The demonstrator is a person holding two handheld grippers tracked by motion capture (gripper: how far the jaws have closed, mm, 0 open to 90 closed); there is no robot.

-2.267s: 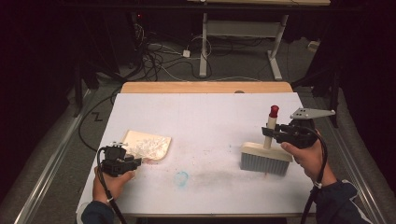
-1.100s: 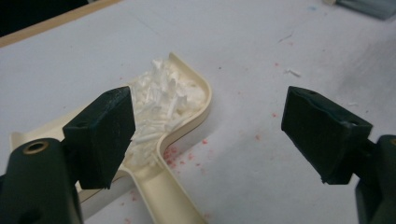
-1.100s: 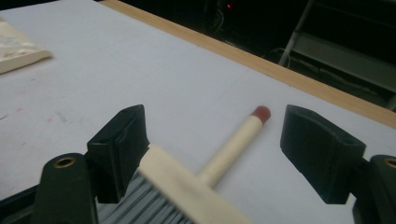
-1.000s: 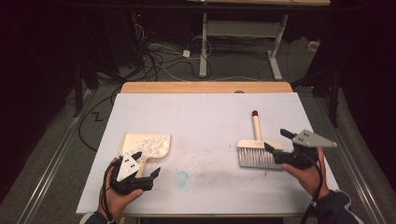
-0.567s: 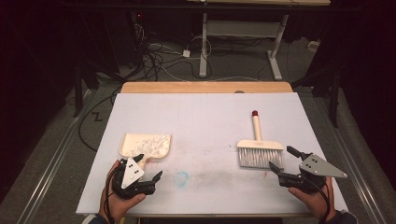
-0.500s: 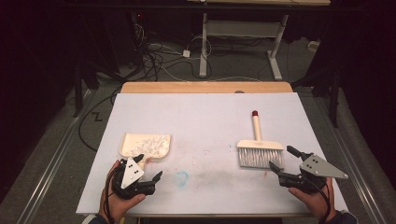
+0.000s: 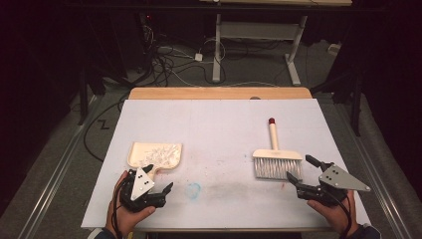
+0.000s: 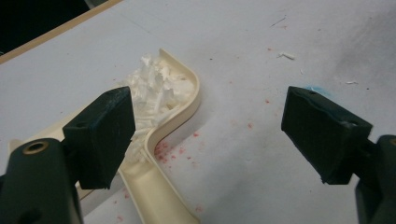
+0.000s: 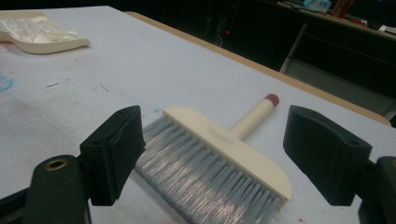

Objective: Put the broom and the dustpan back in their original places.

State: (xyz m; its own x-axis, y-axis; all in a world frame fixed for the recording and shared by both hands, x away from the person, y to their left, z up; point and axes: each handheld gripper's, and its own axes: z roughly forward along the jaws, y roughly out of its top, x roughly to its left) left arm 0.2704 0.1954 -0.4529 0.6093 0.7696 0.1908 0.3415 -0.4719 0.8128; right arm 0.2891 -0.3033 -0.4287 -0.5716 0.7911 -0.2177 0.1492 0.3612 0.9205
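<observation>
We see a cream dustpan of smooth, slightly glossy plastic, holding matt white shreds. The brush at lower centre has a smooth cream back and shiny grey bristles. The table wears a matt white, paper-like cover, red-speckled.

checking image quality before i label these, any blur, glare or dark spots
High view: table evenly lit, surroundings nearly black. Left gripper view: dustpan sharp, near jaws soft. Right gripper view: sheen on the brush bristles, background dark and blurry.
</observation>
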